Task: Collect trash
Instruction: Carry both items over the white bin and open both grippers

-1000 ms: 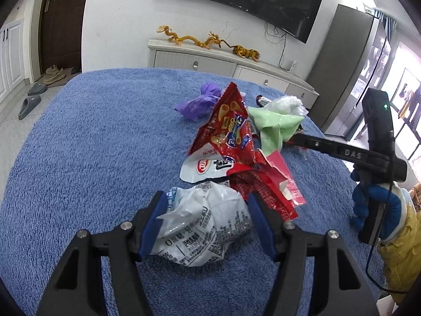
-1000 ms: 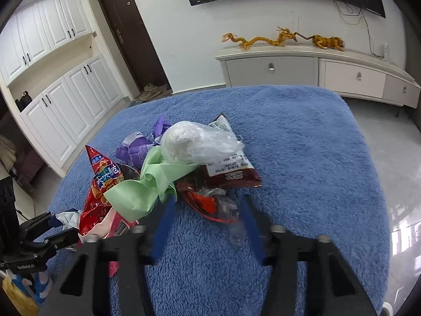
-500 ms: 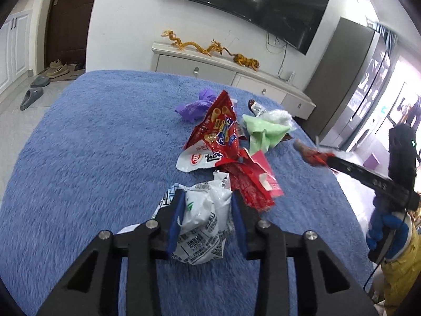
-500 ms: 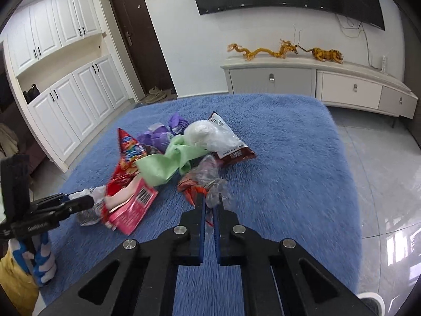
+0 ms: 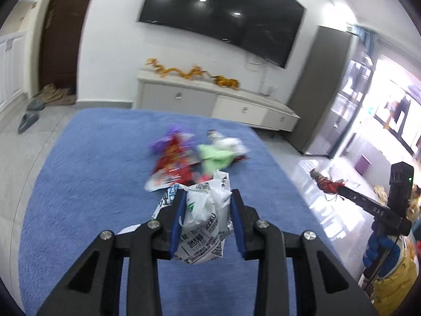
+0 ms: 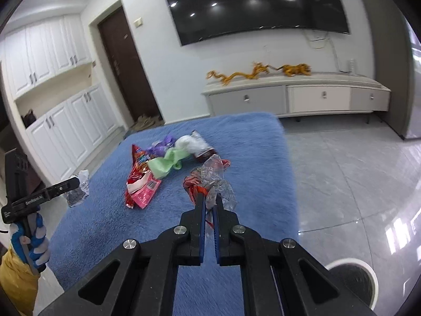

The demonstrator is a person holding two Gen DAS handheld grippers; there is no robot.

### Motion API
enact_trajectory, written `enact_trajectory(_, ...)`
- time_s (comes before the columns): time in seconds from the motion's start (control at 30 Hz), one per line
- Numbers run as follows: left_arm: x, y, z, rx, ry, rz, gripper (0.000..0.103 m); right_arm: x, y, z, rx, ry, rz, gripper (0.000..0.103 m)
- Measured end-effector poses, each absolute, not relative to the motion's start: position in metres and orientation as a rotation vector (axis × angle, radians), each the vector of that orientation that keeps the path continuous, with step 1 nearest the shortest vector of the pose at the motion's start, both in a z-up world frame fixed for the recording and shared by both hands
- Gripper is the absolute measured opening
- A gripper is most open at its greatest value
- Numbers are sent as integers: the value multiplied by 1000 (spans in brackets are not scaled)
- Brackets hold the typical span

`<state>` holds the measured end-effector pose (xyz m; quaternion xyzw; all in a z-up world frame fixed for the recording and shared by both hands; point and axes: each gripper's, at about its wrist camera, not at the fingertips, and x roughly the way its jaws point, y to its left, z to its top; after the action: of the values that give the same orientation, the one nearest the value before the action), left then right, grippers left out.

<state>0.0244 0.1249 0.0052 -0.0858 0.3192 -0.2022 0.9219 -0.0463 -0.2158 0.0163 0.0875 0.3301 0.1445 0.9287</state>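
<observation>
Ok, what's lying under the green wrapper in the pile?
The green wrapper drapes over a red snack bag and a pink packet; anything under its middle is covered.

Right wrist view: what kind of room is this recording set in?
Most likely a home living room: a large wall-mounted TV above a long low cabinet, white built-in cupboards beside a dark door.
</observation>
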Motion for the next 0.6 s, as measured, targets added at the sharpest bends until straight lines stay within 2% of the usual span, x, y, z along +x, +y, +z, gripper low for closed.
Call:
enact_trajectory(0.3,23,-19,32,-79,680,-675,31,-122,-322,16,306,626,90,5)
enact_trajectory(0.6,30,-190,-1,32,867,-880,32,-172,-409,-49,449,713,-103,6)
